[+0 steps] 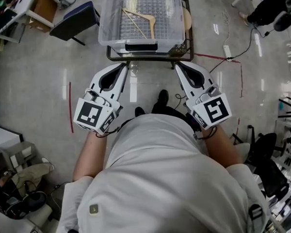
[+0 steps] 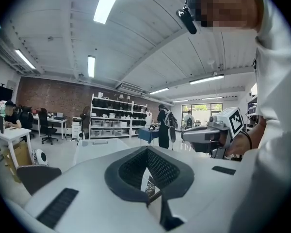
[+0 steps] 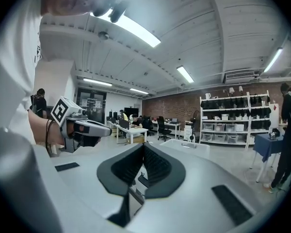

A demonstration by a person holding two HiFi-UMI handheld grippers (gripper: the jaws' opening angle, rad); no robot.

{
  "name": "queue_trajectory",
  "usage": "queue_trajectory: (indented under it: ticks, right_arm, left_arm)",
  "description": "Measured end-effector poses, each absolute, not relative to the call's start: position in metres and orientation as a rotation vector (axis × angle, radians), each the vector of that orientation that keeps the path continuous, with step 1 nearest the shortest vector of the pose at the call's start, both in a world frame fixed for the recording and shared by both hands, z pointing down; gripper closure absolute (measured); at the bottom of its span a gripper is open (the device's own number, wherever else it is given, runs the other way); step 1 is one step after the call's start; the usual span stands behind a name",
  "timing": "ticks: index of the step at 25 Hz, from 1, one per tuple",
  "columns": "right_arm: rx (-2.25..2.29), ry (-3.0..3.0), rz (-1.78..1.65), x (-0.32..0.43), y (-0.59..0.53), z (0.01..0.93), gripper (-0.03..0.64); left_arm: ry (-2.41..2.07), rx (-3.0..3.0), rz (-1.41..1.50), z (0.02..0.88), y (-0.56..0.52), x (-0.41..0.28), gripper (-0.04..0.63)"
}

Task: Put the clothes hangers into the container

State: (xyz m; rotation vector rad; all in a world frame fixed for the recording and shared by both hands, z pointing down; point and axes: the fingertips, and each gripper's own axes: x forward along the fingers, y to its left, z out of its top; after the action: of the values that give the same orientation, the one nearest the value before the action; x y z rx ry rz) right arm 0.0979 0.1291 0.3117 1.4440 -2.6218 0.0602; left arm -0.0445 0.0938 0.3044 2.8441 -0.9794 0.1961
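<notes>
Your container (image 1: 111, 23) is clear, glossy plastic, and the hanger (image 1: 144, 18) inside looks like pale bare wood. The floor (image 1: 48, 81) is shiny smooth grey. Your left gripper (image 1: 124, 65) and right gripper (image 1: 178, 65) have matt white plastic shells with dark ribbed pads (image 2: 162, 169).

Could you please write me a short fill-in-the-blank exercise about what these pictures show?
1. The hanger lying in the clear container is made of ____.
2. The left gripper and the right gripper both have their jaws ____.
3. The hanger is held by ____ gripper.

Missing words: wood; shut; neither
</notes>
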Motion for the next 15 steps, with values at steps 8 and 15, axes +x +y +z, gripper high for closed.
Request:
queue_trajectory:
  ticks: [8,15]
  right_arm:
    - [1.498,-2.597,0.062,0.061,0.184,0.313,0.597]
    - [1.528,-2.592,0.027,0.042,0.22,0.311,0.597]
  left_arm:
    - [-0.956,2.872,0.165,0.301,0.141,-0.092,0.578]
    - [-0.959,2.885,0.152,0.3,0.172,-0.116,0.578]
